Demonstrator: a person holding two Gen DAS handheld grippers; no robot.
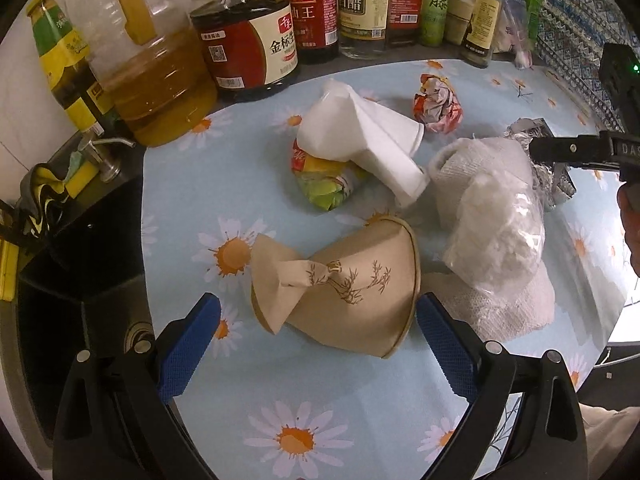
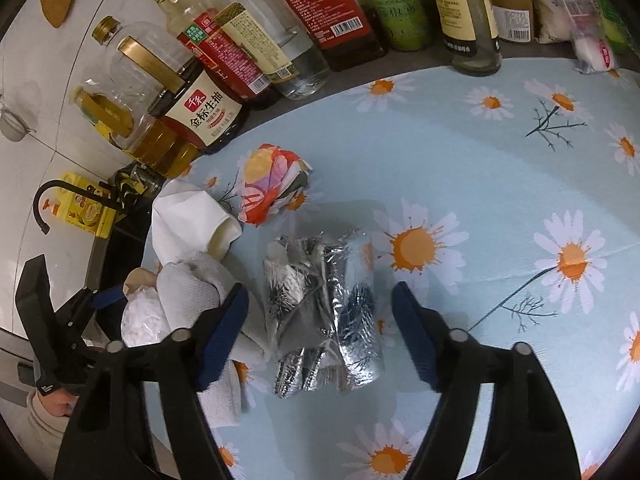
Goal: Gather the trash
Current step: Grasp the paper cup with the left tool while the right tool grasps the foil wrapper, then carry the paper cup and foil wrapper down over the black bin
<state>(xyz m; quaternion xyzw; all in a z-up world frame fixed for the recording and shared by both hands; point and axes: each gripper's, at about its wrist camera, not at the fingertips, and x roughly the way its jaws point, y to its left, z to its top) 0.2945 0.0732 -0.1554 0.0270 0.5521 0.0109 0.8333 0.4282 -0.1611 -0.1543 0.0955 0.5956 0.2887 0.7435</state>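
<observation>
A crushed brown paper cup (image 1: 352, 280) with a bamboo print lies on its side between the blue pads of my left gripper (image 1: 316, 320). That gripper is open and neither pad presses on the cup. In the right wrist view a crumpled silver foil wrapper (image 2: 320, 304) lies between the fingers of my right gripper (image 2: 320, 320), also open, with a small gap on each side. Other trash lies around: a crushed white cup (image 1: 360, 136), a green-yellow wrapper (image 1: 328, 184), a crumpled colourful paper ball (image 1: 438, 106), and a paper towel with a clear bag (image 1: 492, 216).
Sauce, oil and vinegar bottles (image 1: 256, 48) stand in a row along the back wall. A dark sink (image 1: 80, 264) with a soap pump drops off at the left of the daisy-print cloth (image 2: 500, 160). A person's hand (image 2: 56, 404) holds the left gripper.
</observation>
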